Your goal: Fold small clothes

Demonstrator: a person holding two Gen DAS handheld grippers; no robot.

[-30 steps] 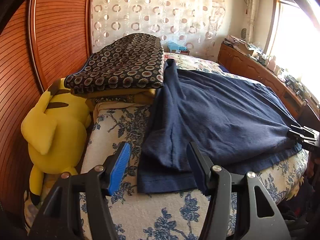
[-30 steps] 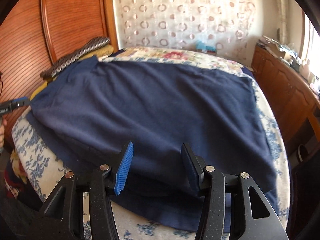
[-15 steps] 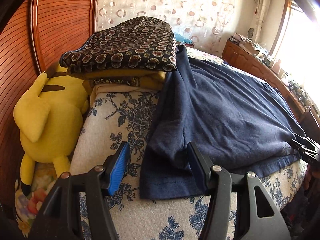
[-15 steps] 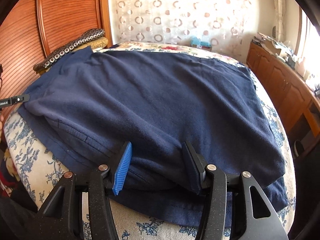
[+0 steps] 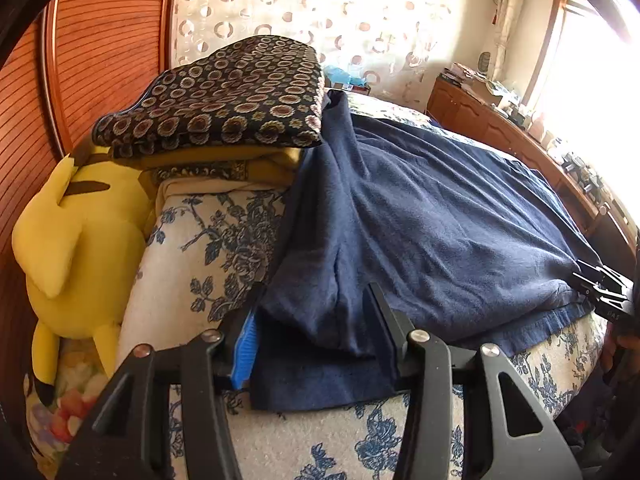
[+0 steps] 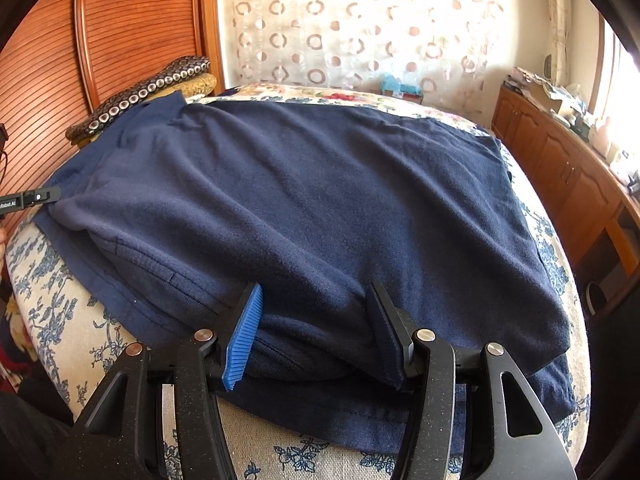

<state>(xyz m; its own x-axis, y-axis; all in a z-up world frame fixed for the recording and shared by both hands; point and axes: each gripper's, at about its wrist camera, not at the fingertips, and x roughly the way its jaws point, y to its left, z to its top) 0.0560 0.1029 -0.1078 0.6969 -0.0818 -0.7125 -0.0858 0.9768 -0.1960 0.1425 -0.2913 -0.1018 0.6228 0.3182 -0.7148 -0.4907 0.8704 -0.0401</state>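
A navy garment [image 6: 320, 208] of soft, slightly fuzzy knit lay spread across a bed [image 6: 48, 280] covered in cream fabric printed with blue flowers. The cloth was folded over on itself along the near side, leaving a plump rolled edge above a flat stitched hem.

The left hand-held gripper [image 5: 316, 332] had just been closing, and a bunched corner of the garment sat between its black fingers, the ribbed blue pad [image 5: 245, 354] of one finger pressed against the fabric; the cloth bulged between the pads, so it gripped the garment. The right hand-held gripper [image 6: 320, 332] straddled the rolled fold further along the same near edge, its ridged blue pad [image 6: 242, 336] and the opposite dark pad both against the thick fabric; whether they truly squeezed it I could not tell.

At the head of the bed, beside the garment's collar end, a folded dark blanket [image 5: 224, 100] patterned with small round medallions rested on a mustard-yellow layer. A smooth yellow plush toy [image 5: 76, 240] leaned between the mattress and a ribbed reddish wooden panel [image 5: 100, 48]. A sheer curtain [image 6: 360, 20] with ring motifs hung behind, and a wooden cabinet [image 6: 560, 168] with curved panelled doors ran along the window side.
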